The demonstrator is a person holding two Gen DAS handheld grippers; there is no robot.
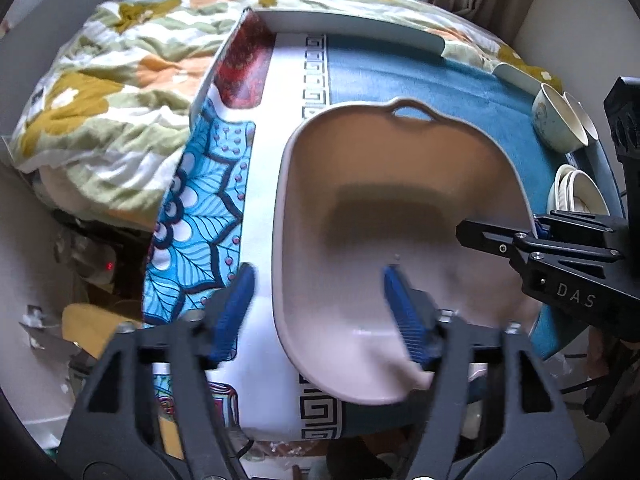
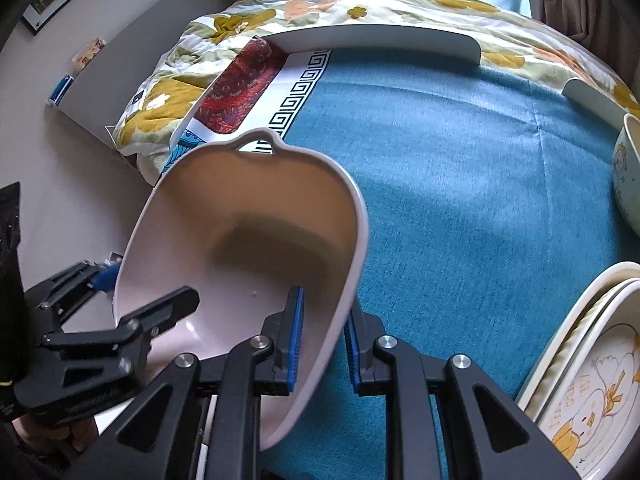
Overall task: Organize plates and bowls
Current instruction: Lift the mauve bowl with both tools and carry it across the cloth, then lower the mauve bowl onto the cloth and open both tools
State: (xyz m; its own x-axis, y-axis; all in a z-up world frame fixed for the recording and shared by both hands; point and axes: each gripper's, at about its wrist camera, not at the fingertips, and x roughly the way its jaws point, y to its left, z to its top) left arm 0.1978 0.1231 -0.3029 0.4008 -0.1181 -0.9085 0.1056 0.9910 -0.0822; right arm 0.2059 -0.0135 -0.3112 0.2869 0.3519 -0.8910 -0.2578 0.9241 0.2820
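A pale pink oval dish (image 1: 400, 184) with loop handles rests on the blue cloth. In the left wrist view my left gripper (image 1: 319, 276) stands open astride the dish's left rim, its blue pads clear of the wall on both sides. My right gripper (image 1: 502, 230) clamps the opposite rim. In the right wrist view the right gripper (image 2: 324, 332) has one pad inside the pink dish (image 2: 248, 216) and one outside, shut on its wall. The left gripper (image 2: 148, 286) shows there at the dish's far side, open.
Two stacked bowls (image 1: 560, 120) lie on their side at the table's right edge, with stacked cream plates (image 1: 576, 196) nearer. The right wrist view shows the bowl (image 2: 628, 176) and plates (image 2: 592, 360). A white raised rim (image 2: 380, 36) bounds the table; flowered bedding (image 1: 100, 92) lies beyond.
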